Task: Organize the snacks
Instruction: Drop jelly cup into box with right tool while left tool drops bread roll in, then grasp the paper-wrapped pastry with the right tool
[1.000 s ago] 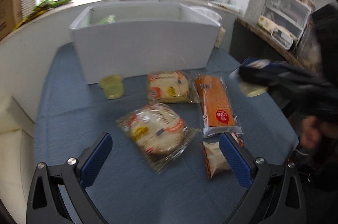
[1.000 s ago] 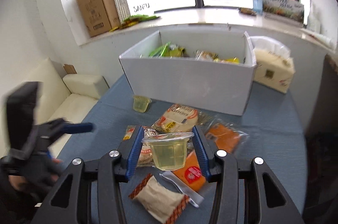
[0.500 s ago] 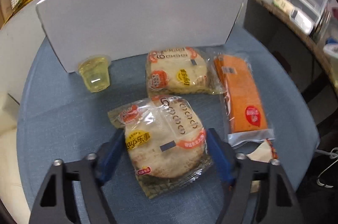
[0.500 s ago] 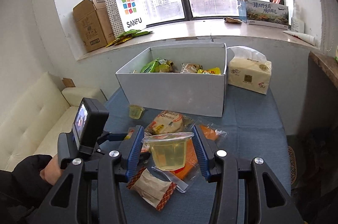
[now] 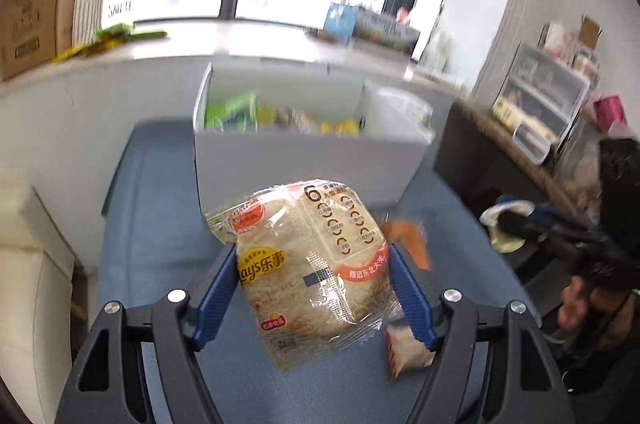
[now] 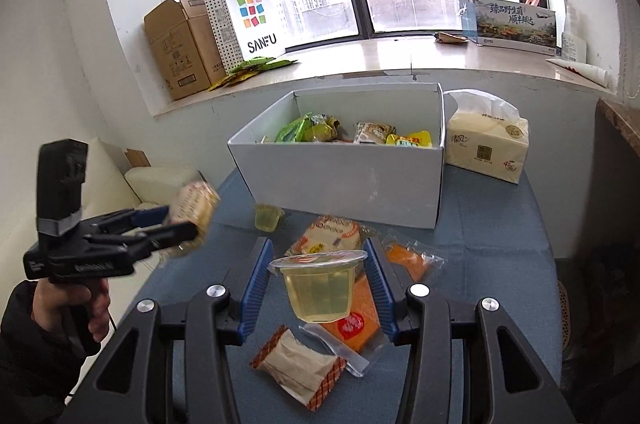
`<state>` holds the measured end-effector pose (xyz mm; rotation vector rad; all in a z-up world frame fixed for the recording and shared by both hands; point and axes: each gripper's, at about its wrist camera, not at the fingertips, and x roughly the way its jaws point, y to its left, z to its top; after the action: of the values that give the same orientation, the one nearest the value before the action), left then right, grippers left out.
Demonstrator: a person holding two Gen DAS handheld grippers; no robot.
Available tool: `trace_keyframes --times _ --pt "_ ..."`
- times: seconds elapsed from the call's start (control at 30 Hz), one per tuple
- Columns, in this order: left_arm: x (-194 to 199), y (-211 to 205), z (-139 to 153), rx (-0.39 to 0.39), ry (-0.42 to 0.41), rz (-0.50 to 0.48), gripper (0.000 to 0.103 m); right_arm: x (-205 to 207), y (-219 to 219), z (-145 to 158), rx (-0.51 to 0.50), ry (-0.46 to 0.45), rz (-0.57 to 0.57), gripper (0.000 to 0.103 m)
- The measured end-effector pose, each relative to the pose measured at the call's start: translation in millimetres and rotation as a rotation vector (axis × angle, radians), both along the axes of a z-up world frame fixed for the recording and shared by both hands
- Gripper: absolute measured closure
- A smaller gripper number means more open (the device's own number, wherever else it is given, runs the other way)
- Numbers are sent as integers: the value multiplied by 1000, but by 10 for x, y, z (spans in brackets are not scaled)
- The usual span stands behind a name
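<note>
A: While we've got both hands full, here's the scene. Our left gripper (image 5: 312,286) is clamped on the sides of a round Lay's rice-cracker pack (image 5: 310,264), lifted clear of the blue table (image 5: 152,224), w/ the white box (image 5: 304,160) ahead at the table's far edge.

B: And the right gripper (image 6: 318,288)?

A: Its jaws are closed on a jelly cup (image 6: 318,288) just under the rim, also off the table.

B: How will they handle?

A: We'd guess the pack is light, w/ slick, crinkly film and brittle crackers inside, so hold it across the widest part, not hard. The cup looks stiff but smooth and tapered, and the foil lid could peel; best keep it upright, gripped below the lip.

B: What's left?

A: An orange pack (image 6: 356,316), a second cracker pack (image 6: 332,238), a small brown snack (image 6: 298,366) and another cup (image 6: 267,218) lie on the table between us and the box.
</note>
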<state>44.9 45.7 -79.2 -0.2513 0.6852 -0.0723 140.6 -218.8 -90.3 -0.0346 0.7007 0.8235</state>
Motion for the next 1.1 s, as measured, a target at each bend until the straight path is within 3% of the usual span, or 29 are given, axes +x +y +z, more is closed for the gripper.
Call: trace_keyframes --times 0.17,0.37,0.5,0.63,0.7,0.73,0.77,0.9,1.1 --pt "380 210 374 -9 -80 -3 25 324 138 231 6 -53 -2 52" --pt "1245 388 707 23 -106 -10 25 1060 396 480 30 -44 -36 52" --pt "1850 411 716 46 -77 -12 25 1595 622 478 14 4 -67 52" --pt "2212 343 557 101 -26 -31 24 1970 801 416 -11 41 -86 51" --pt "2363 284 423 147 36 -42 17 2090 874 380 -40 39 -106 41" --pt "2420 278 354 171 69 -21 1 2139 896 360 -54 45 -119 10" --pt "2402 285 294 174 75 -9 0 2175 899 345 -62 48 -135 0" --pt "2298 362 185 132 83 0 0 2228 792 321 -46 63 -171 0" --pt "2118 304 224 171 63 -3 0 2073 854 217 -92 36 -135 0"
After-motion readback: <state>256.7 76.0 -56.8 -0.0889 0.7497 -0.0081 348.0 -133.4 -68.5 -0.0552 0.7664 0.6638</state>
